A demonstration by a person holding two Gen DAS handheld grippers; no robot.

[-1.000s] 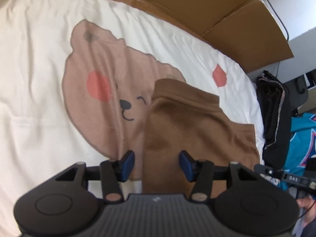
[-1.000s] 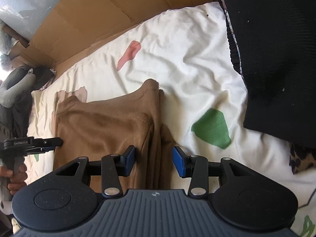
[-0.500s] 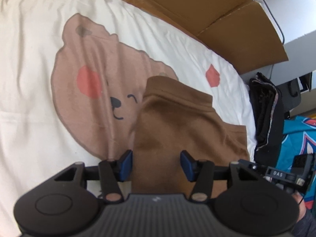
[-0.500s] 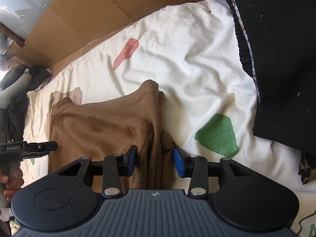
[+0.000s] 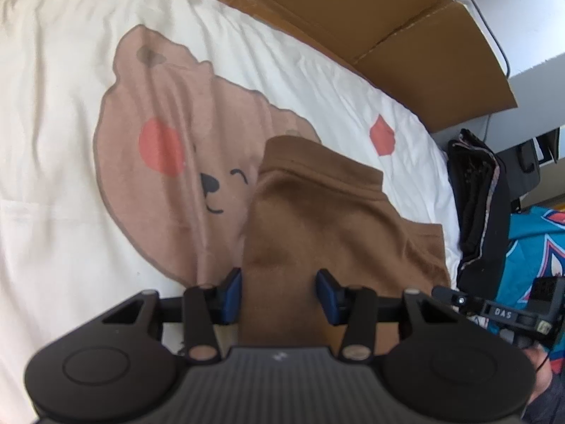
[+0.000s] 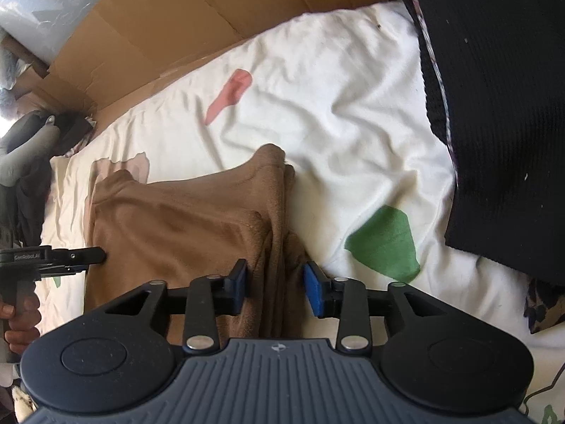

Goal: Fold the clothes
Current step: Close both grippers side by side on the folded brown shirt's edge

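**Two grippers straddle one brown garment**

Two open grippers sit at the near edge of the brown garment (image 5: 317,219), one on each side of it. The left gripper (image 5: 279,295) has its blue pads spread wide, and the garment's near left corner runs between them without either pad pressing in; nothing is clamped. The right gripper (image 6: 275,282) is likewise spread, its pads either side of the stacked right-hand edge, where several layers show as parallel ridges.

Ahead of both, the garment lies already folded into a rough rectangle on the sheet (image 5: 63,113), which carries a printed bear (image 5: 183,162) just left of the cloth and a green patch (image 6: 385,243) just right of it. Beyond the sheet is cardboard (image 5: 416,53). A black garment (image 6: 494,106) hangs far right of the right gripper.

The likely next step is closing on both corners and lifting for another fold. The risks, as I judge them:

- The right pads may catch only the top layers, letting the lower ones slide out and the stack fan open.
- The left pads may pinch the sheet along with the corner, since the cloth lies flat on it.
- Uneven lifting between the two hands would skew the fold line.
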